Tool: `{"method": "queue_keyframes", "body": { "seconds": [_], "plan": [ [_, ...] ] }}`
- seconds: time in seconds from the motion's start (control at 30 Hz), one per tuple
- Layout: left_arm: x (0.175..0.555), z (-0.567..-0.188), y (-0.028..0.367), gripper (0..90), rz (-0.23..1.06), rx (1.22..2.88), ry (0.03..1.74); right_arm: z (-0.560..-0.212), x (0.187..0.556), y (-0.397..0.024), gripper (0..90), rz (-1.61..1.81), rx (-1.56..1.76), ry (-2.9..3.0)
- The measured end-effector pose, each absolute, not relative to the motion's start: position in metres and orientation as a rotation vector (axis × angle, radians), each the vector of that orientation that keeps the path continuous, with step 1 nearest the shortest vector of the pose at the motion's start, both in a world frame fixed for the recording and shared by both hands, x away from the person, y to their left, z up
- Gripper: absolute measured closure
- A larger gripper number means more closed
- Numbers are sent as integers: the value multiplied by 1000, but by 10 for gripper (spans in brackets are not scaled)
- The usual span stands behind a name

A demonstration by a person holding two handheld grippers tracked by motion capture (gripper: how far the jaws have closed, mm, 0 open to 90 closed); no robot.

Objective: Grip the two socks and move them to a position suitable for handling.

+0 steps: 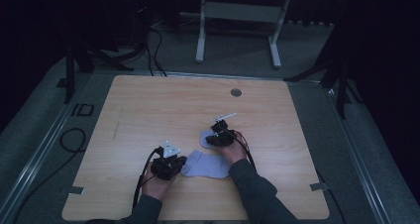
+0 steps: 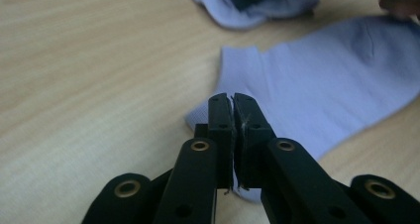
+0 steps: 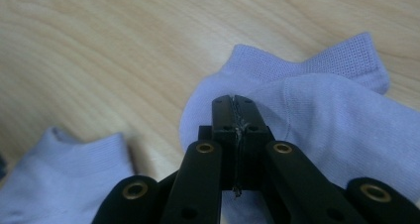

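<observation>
Pale lilac-blue sock (image 1: 210,164), short ankle cut, lay flat on the light wood worktop (image 1: 148,110), toward the near edge and between the two hands. Soft fine-ribbed knit, no pattern, slightly creased across the body. One end near the left gripper (image 1: 171,165), the other end turned up and doubled over itself near the right gripper (image 1: 218,137), forming a small rounded fold there.

Left gripper (image 2: 232,105) seen with jaws pressed together, a sliver of the sock's (image 2: 317,90) edge caught between the tips at the cuff corner; cloth spread away flat to the right beyond the tips. Far end of the sock visible at the top of that view, with the other gripper's dark body resting on it.

Right gripper (image 3: 233,107) likewise closed, jaws tight together, pinching the folded part of the sock (image 3: 317,115); a finer mesh-like band visible along the cuff rim at the upper right, smoother knit below it. Other end of the sock at lower left of that view, lying on the bare wood, its ribbed cuff edge upward.

Held by a left hand (image 1: 156,187) and a right hand (image 1: 233,152), dark sleeves entering from the near edge. Small round grommet (image 1: 236,92) set in the worktop near its far edge. Room dim, floor grey around the worktop.
</observation>
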State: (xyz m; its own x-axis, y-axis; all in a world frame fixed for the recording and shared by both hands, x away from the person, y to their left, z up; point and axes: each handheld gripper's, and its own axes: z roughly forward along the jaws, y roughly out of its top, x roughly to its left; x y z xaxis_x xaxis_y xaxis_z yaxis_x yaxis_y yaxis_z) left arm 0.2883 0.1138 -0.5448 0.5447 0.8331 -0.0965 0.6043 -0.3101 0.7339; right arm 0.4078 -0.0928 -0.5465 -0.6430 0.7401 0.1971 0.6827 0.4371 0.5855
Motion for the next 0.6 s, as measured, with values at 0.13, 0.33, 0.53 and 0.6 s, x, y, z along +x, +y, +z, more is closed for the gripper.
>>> {"method": "queue_keyframes", "body": {
  "seconds": [0.13, 0.33, 0.53, 0.6],
  "plan": [
    [303, -545, 111, 894, 400, 2016, 1176, -548, 403, -89, 891, 1012, 1277, 2590],
    [321, -546, 98, 896, 417, 2033, 1157, -549, 400, -85, 892, 1012, 1246, 2586],
    [342, -546, 83, 895, 406, 2042, 1135, -549, 398, -84, 891, 1013, 1241, 2587],
    [347, -547, 78, 896, 412, 2047, 1124, -549, 398, -83, 892, 1011, 1238, 2586]
  ]
}}
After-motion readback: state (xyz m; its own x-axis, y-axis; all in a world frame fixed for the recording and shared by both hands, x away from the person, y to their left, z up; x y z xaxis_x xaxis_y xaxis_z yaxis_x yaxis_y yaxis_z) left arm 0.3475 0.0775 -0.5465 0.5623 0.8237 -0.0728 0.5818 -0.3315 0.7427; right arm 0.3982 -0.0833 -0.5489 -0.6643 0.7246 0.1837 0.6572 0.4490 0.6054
